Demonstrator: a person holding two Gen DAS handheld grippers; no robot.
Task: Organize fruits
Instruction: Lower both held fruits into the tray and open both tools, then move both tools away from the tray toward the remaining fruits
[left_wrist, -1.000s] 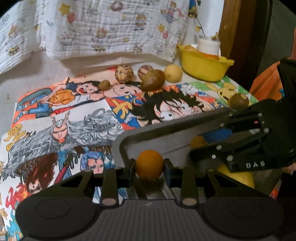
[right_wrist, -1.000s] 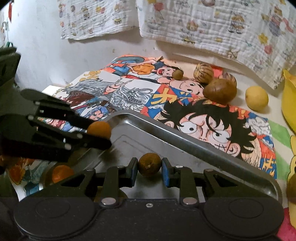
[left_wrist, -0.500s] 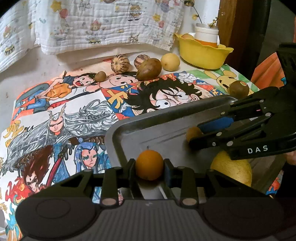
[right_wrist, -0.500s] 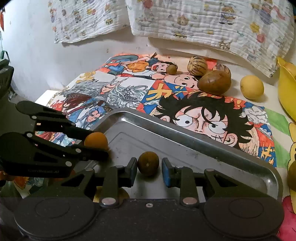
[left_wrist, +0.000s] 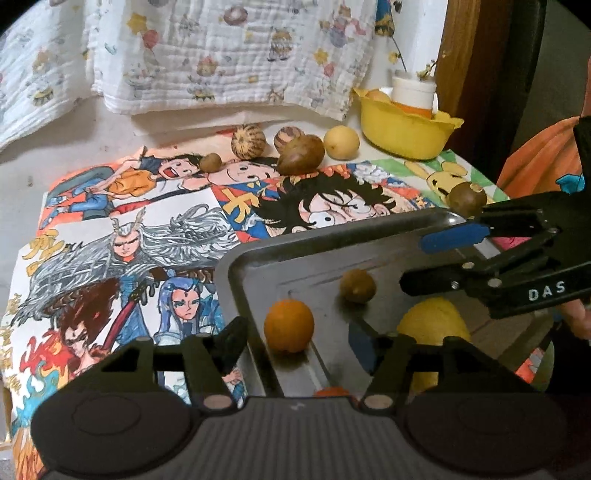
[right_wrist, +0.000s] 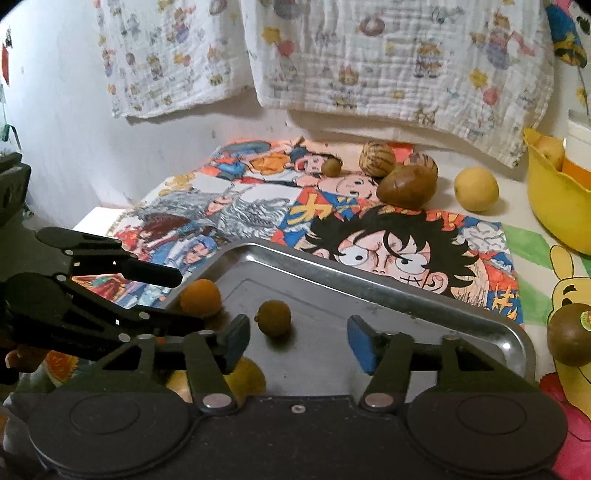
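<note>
A metal tray (left_wrist: 332, 236) (right_wrist: 406, 291) lies on the cartoon-print cloth. In it rest an orange (left_wrist: 289, 325) (right_wrist: 200, 297), a small brown fruit (left_wrist: 357, 286) (right_wrist: 273, 318) and a yellow lemon (left_wrist: 432, 328), which shows only partly in the right wrist view (right_wrist: 243, 376). My left gripper (left_wrist: 299, 341) is open over the tray's near left corner, with the orange free between its fingers. My right gripper (right_wrist: 298, 343) is open just behind the brown fruit; it shows in the left wrist view (left_wrist: 436, 262).
At the back of the cloth lie two striped round fruits (right_wrist: 376, 158), a small kiwi (right_wrist: 331, 166), a brown avocado-like fruit (right_wrist: 406, 186) and a yellow fruit (right_wrist: 475, 189). A yellow bowl (right_wrist: 554, 206) stands at the back right. A kiwi (right_wrist: 570, 334) lies right of the tray.
Both grippers have opened. The left one let go of the orange and the right one let go of the small brown fruit; both fruits now rest in the tray.
</note>
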